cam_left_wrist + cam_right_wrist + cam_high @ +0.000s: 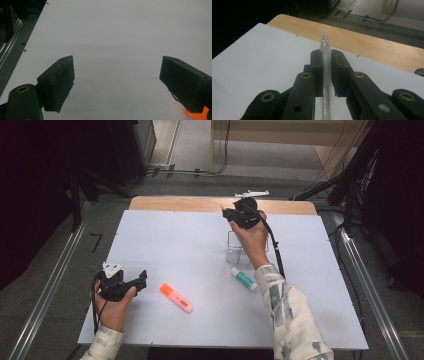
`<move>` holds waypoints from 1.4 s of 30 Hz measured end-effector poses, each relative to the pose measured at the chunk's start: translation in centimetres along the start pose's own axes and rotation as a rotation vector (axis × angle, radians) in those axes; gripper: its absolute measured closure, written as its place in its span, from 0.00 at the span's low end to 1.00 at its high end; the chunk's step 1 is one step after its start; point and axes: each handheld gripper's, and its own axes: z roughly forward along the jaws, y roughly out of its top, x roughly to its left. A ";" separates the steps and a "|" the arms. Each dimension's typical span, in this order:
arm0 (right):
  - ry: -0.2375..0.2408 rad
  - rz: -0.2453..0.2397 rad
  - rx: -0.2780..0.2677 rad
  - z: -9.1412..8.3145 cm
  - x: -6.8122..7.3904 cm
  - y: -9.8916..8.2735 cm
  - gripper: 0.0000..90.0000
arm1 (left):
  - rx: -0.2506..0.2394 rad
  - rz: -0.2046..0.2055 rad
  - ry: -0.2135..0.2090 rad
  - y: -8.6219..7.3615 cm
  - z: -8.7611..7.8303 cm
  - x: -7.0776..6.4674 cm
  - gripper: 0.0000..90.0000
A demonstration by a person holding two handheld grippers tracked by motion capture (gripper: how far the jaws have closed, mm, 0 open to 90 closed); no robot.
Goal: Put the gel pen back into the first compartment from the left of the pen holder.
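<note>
The right gripper view looks straight along the right gripper [326, 58]: its two black jaws are pinched on a clear, frosted plastic pen [325, 75], which runs lengthwise between the pads with its pointed tip sticking out just beyond them. Past that tip lie the white table sheet [262, 55] and a strip of bare wooden table edge [367, 47].

From the high view the pen itself is too small to make out, but that view gives the wider layout — the right gripper [235, 213] is held up over the far part of the table, just above a clear container with a wire frame [235, 251]. A small white-and-green tube [243, 279] lies nearer the person, beside the right sleeve.

The left gripper [142, 279] rests at the near left of the sheet, its jaws spread wide with nothing between them — the left gripper view shows bare white sheet in the gap [117, 75]. An orange highlighter with a pink label [176, 298] lies just beside the left gripper.
</note>
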 end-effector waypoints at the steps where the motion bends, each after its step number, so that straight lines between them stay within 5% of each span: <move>1: 0.001 0.000 -0.001 0.1 0.0 0.0 0.88 | 0.000 0.000 -0.001 0.0 0.0 0.0 0.14; 15: 0.019 -0.008 0.003 0.5 0.3 -0.4 0.87 | 0.002 -0.001 -0.001 0.0 0.0 0.1 0.14; 33: 0.027 -0.033 -0.033 -2.5 0.2 -2.4 0.87 | 0.003 0.001 0.001 0.0 0.0 0.0 0.14; 42: 0.023 -0.040 -0.002 -3.6 0.3 -4.6 0.87 | 0.004 0.006 0.000 0.0 0.1 -0.1 0.14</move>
